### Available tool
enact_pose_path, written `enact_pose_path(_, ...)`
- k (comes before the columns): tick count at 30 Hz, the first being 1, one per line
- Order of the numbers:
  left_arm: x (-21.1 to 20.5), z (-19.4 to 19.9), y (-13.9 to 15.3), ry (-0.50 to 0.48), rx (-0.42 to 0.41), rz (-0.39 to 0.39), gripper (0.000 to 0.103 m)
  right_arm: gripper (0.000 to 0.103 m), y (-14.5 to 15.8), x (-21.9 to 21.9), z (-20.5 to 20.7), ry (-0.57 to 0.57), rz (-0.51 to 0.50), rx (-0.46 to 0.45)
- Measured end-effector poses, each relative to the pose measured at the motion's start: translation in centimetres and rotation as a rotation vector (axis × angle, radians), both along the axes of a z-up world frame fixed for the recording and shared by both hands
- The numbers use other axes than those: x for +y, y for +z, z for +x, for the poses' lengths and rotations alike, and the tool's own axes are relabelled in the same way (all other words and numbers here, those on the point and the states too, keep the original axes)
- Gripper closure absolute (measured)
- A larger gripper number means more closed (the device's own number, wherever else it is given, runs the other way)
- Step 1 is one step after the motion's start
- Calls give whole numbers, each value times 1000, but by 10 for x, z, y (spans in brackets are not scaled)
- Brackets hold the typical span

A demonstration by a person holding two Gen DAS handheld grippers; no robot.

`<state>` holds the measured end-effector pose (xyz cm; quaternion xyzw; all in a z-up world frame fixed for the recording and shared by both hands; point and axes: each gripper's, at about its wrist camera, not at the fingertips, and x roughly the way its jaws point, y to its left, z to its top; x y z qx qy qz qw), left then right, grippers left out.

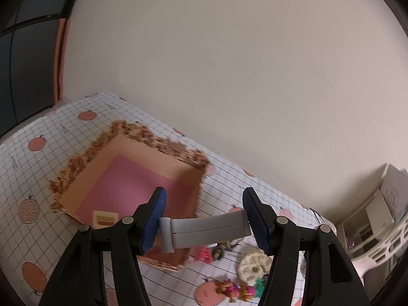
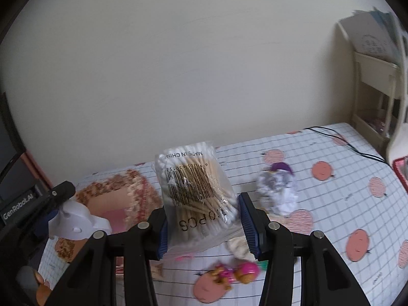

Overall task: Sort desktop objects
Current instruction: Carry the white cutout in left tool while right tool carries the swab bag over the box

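- Left gripper (image 1: pixel 204 220) is clamping a grey folded clip-like piece (image 1: pixel 204 230) crosswise between its blue pads, jaws spread wide with the piece spanning the gap.
- Grey piece is hanging over the near corner of the open box (image 1: pixel 132 181); box has a pink floor and a patterned rim and is sitting near the desk's (image 1: pixel 38 168) far edge by the wall.
- A small cream card (image 1: pixel 105 219) is lying inside the box, in its near-left corner.
- Right gripper (image 2: pixel 202 223) is pinching a clear bag of cotton swabs (image 2: pixel 193 191), raised off the desk; jaws partly open, pads pressing on the bag's lower sides.
- Toy figures in pink and brown (image 2: pixel 234 274) are lying near the desk's front edge, just below the right gripper.
- Crumpled white paper with a purple bit (image 2: pixel 278 190) is sitting toward the far edge.
- Fluffy cream ball (image 1: pixel 255 266) is resting beside the toys; blurry, can't tell what it is.
- A black cable (image 2: pixel 344 140) is trailing across the desk's far right corner.
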<state>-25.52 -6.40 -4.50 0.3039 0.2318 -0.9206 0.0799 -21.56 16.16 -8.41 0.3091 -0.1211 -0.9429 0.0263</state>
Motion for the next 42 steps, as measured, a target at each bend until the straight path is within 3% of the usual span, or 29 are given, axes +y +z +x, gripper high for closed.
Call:
enact_pose_path(13,-67,7,-17,139,-14,50,39,52,-8,-80,-8,156,31,4)
enact_pose_path(22,-96,7,-31,182,-18,83,39,52,-12,-116,-10,230,55,6)
enact_pose_path(42,-117,6,-48,225,-36,81,39,52,-29,-155,-8,309,94,-17)
